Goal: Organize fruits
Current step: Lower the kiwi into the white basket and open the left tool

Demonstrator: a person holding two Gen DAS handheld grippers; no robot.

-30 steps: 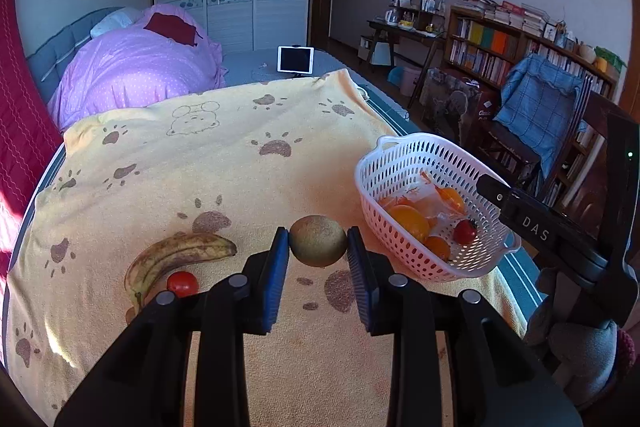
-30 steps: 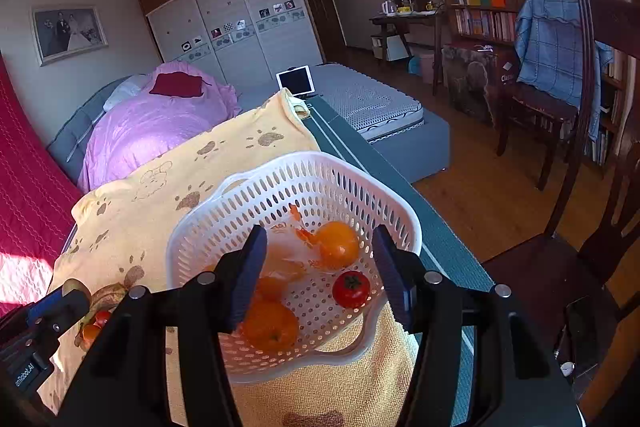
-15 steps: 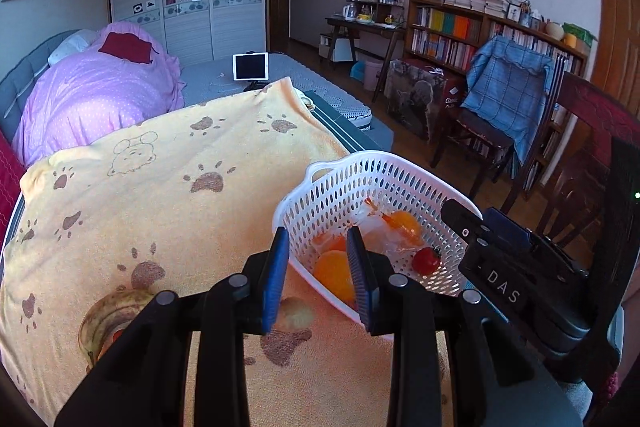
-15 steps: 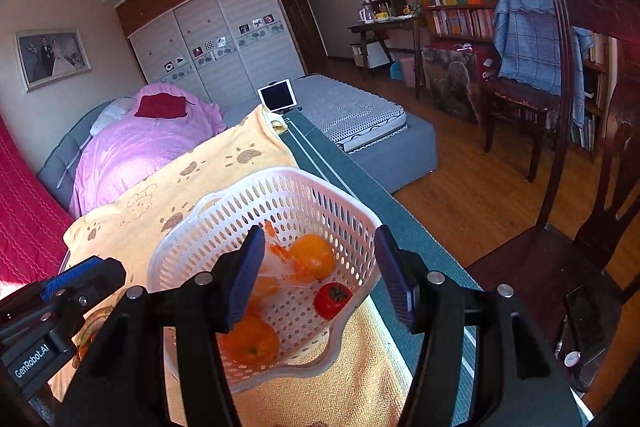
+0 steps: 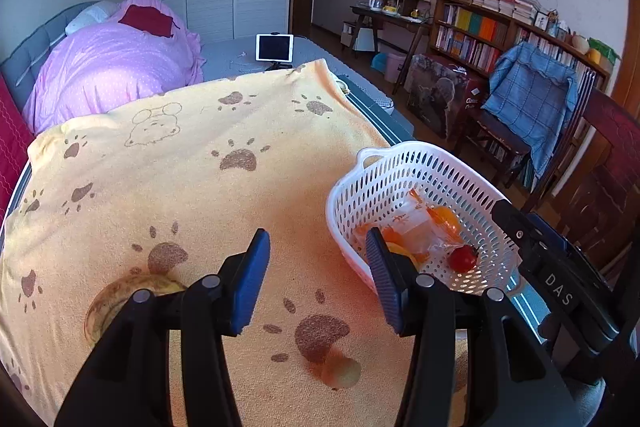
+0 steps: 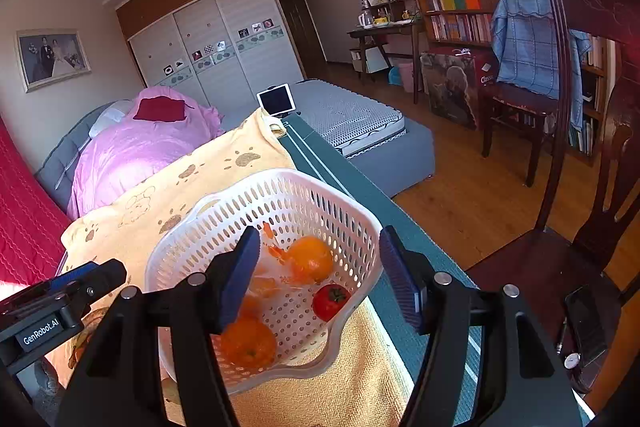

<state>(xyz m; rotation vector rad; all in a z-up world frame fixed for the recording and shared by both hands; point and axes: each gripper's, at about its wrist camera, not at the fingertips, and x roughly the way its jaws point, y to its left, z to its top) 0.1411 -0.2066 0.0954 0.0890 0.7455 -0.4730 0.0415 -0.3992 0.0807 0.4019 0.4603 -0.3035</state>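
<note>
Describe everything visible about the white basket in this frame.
The white basket looks like perforated plastic, with slotted walls, a hole-dotted floor, a wavy rim and a moulded handle. It sits upright on the yellow paw-print blanket, near the blanket's right edge. Inside lie oranges, a small red tomato and a clear wrapper. Neither gripper touches it.

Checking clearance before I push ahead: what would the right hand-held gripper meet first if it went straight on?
Probably the white basket: the right hand-held gripper, its jaws opening with nothing between them, points down into it, toward the oranges and tomato. Depth is unclear.
</note>
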